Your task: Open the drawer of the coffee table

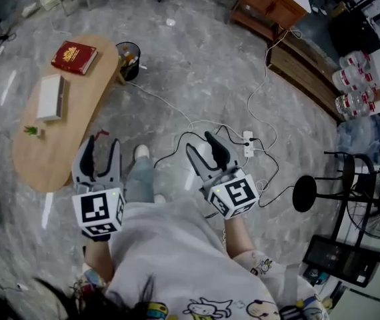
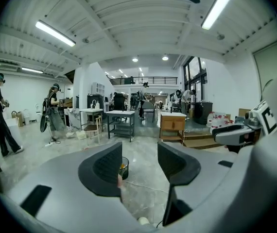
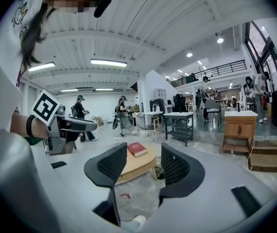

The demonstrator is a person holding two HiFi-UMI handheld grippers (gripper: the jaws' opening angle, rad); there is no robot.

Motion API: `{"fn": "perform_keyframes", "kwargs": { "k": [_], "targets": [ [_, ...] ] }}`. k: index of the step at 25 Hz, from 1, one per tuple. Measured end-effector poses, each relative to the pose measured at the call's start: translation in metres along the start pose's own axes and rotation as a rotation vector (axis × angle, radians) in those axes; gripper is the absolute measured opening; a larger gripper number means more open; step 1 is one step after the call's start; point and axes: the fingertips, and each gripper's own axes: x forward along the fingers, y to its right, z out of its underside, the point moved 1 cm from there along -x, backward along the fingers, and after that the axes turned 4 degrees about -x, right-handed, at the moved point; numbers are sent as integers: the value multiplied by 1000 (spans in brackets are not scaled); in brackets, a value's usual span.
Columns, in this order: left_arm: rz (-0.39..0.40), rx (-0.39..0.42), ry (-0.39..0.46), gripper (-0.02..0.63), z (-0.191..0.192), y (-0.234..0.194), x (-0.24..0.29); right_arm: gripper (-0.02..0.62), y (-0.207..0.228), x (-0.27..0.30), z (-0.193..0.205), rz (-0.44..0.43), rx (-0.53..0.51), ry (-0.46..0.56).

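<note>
Left tool (image 1: 103, 147) and right tool (image 1: 201, 145) gape empty, coffee table (image 1: 77, 105) off to their left.

The coffee table (image 1: 50, 153) had a long, rounded top of light wood on slim legs. It stood upright on the grey floor, left of centre in the head view, its long axis running up the frame. Its drawer could not be made out.
</note>
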Motion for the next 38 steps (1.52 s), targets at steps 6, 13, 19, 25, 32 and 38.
{"fn": "perform_keyframes", "kwargs": {
  "k": [6, 13, 19, 25, 32, 38],
  "targets": [
    [12, -17, -7, 229, -28, -35, 63, 206, 28, 63, -20, -2, -1, -40],
    [18, -20, -7, 241, -56, -76, 126, 210, 55, 139, -46, 5, 8, -47],
    [12, -58, -26, 245, -58, -107, 163, 210, 60, 189, -51, -7, 11, -76],
    [9, -71, -61, 245, -54, -128, 183, 210, 61, 224, -55, -13, 17, -108],
    [-24, -111, -81, 245, -51, -146, 201, 210, 73, 256, -58, -34, 14, -140],
    [-121, -137, -39, 245, -69, -173, 219, 210, 86, 305, -71, -117, -13, -138]
  ]
}}
